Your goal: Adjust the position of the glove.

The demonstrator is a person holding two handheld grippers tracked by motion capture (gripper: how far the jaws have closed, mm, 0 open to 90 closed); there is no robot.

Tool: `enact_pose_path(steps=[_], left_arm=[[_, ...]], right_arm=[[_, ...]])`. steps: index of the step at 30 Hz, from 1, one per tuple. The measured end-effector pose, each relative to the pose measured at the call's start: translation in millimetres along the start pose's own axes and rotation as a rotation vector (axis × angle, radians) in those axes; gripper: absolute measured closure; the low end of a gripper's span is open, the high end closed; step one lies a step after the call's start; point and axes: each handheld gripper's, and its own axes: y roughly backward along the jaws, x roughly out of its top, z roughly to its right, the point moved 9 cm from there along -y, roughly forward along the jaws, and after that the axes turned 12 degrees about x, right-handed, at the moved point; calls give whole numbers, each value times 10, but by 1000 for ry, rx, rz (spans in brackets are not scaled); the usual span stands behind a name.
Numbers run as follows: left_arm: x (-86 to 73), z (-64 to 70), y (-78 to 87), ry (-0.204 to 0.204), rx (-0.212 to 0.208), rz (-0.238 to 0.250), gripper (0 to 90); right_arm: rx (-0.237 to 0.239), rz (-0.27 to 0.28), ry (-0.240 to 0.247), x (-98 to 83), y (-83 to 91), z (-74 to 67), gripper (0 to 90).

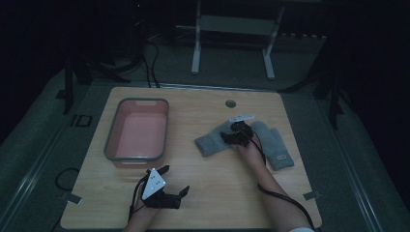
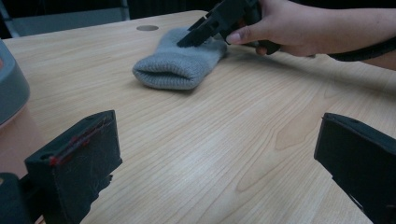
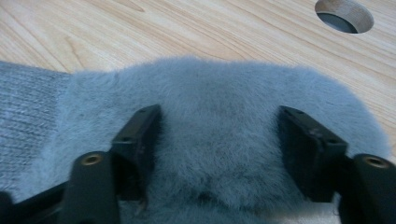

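Observation:
Two grey mittens lie on the wooden table, right of centre. The left mitten [image 1: 210, 141] lies slanted, with its knit cuff towards my left gripper [image 2: 170, 70]. My right gripper [image 1: 232, 137] points down onto its fluffy end [image 3: 219, 93]. Its jaws [image 3: 219, 135] stand apart, tips sunk into the fleece, with a mound of fabric between them. The second mitten [image 1: 274, 145] lies just right of that hand. My left gripper [image 1: 176, 180] rests near the front edge, open with nothing in it [image 2: 219, 154], aimed at the cuff.
A pink basin with a grey rim [image 1: 111, 130] stands at the left of the table, and its corner [image 2: 9, 84] is close beside my left gripper. A round cable hole [image 1: 230, 103] is at the back edge. Bare wood lies between the grippers.

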Motion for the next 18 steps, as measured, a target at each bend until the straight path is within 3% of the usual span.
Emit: enact_pose_path(steps=[8,10,12,15,18], left_arm=[[-2,-2,-2,2,1,-3,7],[-2,-3,-2,1,1,-2,7],[-3,-2,-2,0,1,-3,7],[-1,-5,-1,2,1,-2,7],[0,-9,-1,4,1,-2,6]], right_arm=[[40,-14,20,13,1,-29,560],[55,-23,39,23,4,-49,696],[65,-32,57,38,14,-78,777],[66,-49,73,62,35,-96,802],[102,-42,77,115,118,-125,837]])
